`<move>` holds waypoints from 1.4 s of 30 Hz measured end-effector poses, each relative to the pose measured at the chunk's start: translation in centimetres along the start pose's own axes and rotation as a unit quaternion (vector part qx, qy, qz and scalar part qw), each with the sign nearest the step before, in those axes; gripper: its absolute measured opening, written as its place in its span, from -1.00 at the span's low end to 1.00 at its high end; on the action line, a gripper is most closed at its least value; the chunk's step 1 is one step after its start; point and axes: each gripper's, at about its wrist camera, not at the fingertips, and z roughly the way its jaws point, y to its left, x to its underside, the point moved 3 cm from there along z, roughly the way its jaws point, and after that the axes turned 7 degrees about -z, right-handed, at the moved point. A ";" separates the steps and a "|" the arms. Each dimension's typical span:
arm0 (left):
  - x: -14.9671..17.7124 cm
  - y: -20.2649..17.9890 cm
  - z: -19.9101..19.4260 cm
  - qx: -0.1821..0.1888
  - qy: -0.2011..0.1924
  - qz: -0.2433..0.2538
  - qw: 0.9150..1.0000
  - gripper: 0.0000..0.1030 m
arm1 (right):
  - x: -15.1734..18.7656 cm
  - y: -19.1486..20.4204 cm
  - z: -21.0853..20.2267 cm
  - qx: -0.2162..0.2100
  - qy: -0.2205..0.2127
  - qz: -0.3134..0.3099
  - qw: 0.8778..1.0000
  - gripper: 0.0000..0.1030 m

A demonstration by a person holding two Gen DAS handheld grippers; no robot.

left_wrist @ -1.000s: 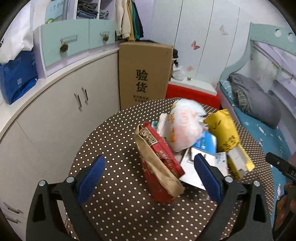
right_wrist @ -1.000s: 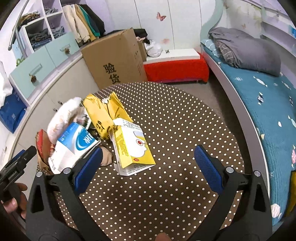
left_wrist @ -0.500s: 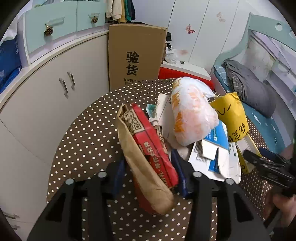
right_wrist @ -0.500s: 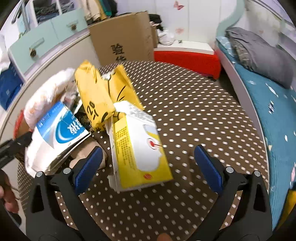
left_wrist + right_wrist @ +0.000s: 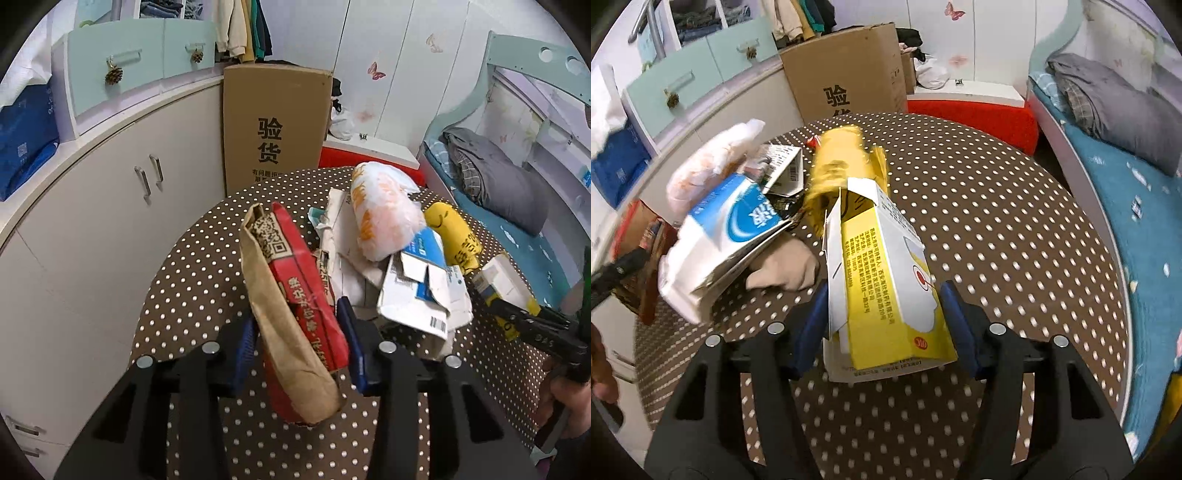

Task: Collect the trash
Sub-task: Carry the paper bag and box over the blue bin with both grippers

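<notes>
Where claw (image 5: 882,325) closes: yellow carton (image 5: 886,288) between.

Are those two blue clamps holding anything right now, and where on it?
The left gripper pinches the red and brown paper bag across its lower sides. The right gripper, jaws closing, straddles the yellow and white carton near its base.

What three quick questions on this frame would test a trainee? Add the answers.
1. True or false: the left gripper is closed on the red and brown paper bag.
2. What sits between the right gripper's jaws? A) blue and white box B) yellow and white box C) orange bag
3. What pattern covers the table?

Key: 1 true; 2 B, the yellow and white box, jaws closing; 3 white dots on brown.
</notes>
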 end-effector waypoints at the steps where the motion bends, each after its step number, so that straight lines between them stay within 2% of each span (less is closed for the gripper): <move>1: 0.2 -0.1 -0.3 0.002 -0.002 0.000 1.000 -0.19 | -0.1 -0.1 -0.3 -0.008 -0.002 0.008 1.000 0.15; 5: 0.3 -0.7 -1.7 0.016 -0.015 0.004 1.000 -0.19 | -0.1 -1.2 -2.7 -0.009 -0.021 0.024 0.999 0.15; 14: 0.0 -4.5 -6.4 0.049 -0.064 0.038 0.996 -0.19 | -0.5 -2.8 -9.0 -0.006 -0.086 0.042 0.995 0.15; 23: -0.8 -11.6 -9.5 0.120 -0.090 0.089 0.985 -0.19 | 0.1 -6.3 -14.6 0.013 -0.140 0.072 0.988 0.15; 29: -0.6 -18.6 -9.5 0.191 -0.076 0.136 0.969 -0.19 | 1.2 -10.8 -17.6 0.046 -0.165 0.109 0.979 0.15; 33: 0.3 -23.4 -8.8 0.233 -0.053 0.164 0.957 -0.19 | 2.5 -14.4 -19.7 0.075 -0.178 0.146 0.970 0.16; 42: 2.8 -33.0 -6.1 0.297 0.012 0.220 0.929 -0.19 | 6.7 -22.3 -21.7 0.132 -0.180 0.228 0.948 0.16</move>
